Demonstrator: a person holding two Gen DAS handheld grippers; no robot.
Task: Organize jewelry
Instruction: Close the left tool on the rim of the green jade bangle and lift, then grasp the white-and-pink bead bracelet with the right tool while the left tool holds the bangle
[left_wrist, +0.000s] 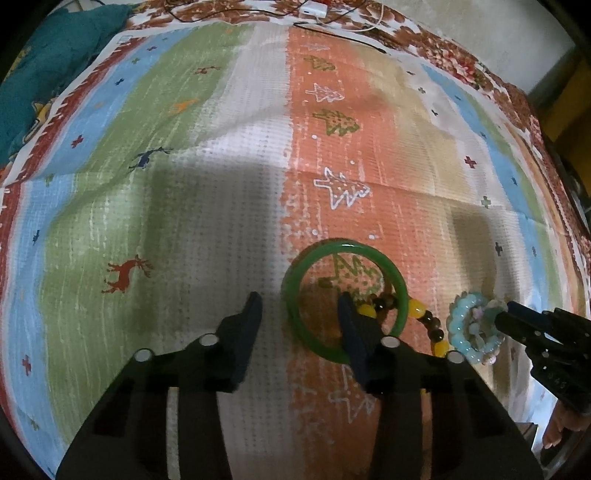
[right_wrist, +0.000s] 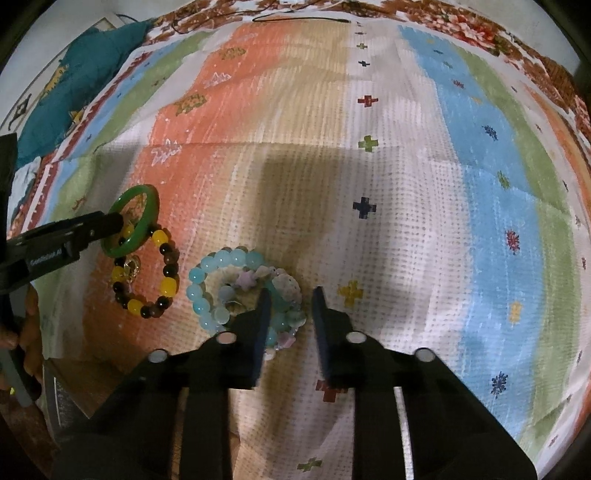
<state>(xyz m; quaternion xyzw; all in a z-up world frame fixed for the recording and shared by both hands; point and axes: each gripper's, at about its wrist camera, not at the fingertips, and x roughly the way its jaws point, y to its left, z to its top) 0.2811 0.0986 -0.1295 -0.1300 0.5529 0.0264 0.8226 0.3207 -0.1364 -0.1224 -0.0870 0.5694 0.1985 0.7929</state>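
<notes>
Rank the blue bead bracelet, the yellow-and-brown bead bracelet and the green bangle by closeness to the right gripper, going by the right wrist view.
1. Blue bead bracelet: right at the right gripper, its left finger over the pastel beads lying on it.
2. Yellow-and-brown bead bracelet: farther left on the cloth.
3. Green bangle: farthest, up and left, overlapping the yellow-and-brown one.

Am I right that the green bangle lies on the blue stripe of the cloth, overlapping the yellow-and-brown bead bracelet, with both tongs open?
Not quite. The smooth green bangle lies on the orange stripe of the striped patterned cloth, as the left wrist view shows. It does overlap the yellow-and-brown bead bracelet, and the left tongs and right tongs are both open.
</notes>
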